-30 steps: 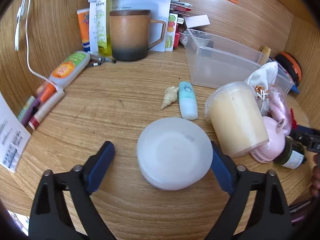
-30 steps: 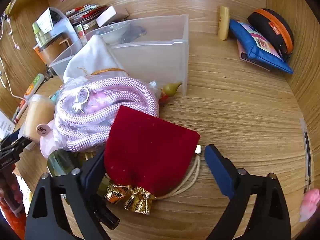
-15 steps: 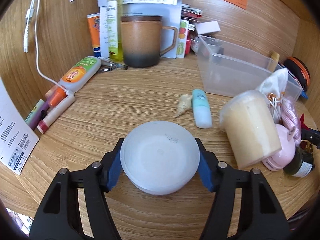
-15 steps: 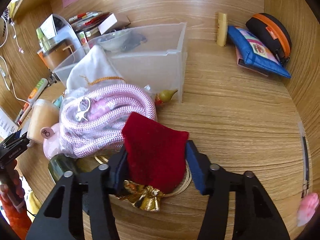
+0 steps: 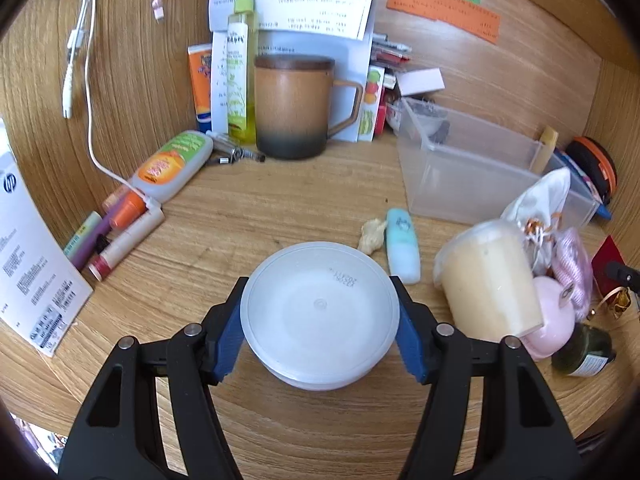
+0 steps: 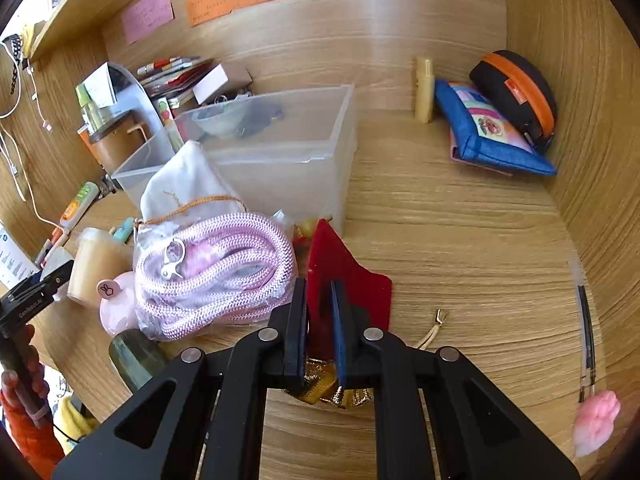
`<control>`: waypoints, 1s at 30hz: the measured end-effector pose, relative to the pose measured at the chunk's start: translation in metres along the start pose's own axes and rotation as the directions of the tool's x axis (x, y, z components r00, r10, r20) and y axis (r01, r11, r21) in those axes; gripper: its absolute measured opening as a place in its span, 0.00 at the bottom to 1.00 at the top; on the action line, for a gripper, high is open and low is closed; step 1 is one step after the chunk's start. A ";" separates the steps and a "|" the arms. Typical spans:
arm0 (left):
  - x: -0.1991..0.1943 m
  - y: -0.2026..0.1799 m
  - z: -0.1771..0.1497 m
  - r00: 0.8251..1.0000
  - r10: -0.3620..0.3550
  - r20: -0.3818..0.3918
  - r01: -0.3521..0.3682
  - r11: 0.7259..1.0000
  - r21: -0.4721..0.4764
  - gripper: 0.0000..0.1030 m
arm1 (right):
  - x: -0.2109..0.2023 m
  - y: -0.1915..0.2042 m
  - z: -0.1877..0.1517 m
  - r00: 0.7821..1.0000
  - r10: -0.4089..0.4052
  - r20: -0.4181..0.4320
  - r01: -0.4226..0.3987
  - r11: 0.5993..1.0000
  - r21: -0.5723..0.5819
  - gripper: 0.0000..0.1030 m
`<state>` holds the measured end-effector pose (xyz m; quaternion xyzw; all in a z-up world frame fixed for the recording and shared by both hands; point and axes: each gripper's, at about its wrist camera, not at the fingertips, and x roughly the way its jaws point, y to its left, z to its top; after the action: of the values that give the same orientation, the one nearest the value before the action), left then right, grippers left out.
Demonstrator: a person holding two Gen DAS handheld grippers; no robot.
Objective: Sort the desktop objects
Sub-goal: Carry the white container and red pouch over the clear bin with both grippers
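Note:
My left gripper [image 5: 318, 292] is shut on a round white lidded container [image 5: 320, 324], with the blue pads [image 5: 230, 336] pressing on both its sides just above the wooden desk. In the right wrist view my right gripper [image 6: 319, 292] is shut on a red velvet pouch [image 6: 360, 288]. The pouch is pinched and folded up between the jaws, and its gold tassels [image 6: 320, 388] hang under them. A clear plastic bin [image 5: 460, 168] [image 6: 280, 168] stands behind both, holding a few small things.
Beside the pouch lie a bagged pink rope [image 6: 212, 272], a cream tub [image 5: 488, 280], a pink jar [image 5: 552, 320] and a green bottle [image 5: 584, 348]. A brown mug [image 5: 292, 108], tubes and pens crowd the back left. A blue pouch [image 6: 488, 132] and black-orange case [image 6: 516, 92] sit back right.
Both grippers closed from wide open: the left onto the white container, the right onto the red pouch, which is now bunched and raised a little.

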<state>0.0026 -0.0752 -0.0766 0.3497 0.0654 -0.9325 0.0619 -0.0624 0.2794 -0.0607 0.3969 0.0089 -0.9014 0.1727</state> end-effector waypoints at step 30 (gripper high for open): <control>-0.022 -0.050 0.114 0.966 -0.252 0.067 0.240 0.960 0.147 0.63 | -0.060 0.012 0.087 0.966 0.044 0.253 -0.022 0.996 -0.087 0.09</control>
<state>-0.0624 -0.0438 0.0270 0.3023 0.0410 -0.9493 -0.0761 -0.0834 0.2735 0.0440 0.2702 0.0178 -0.9408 0.2037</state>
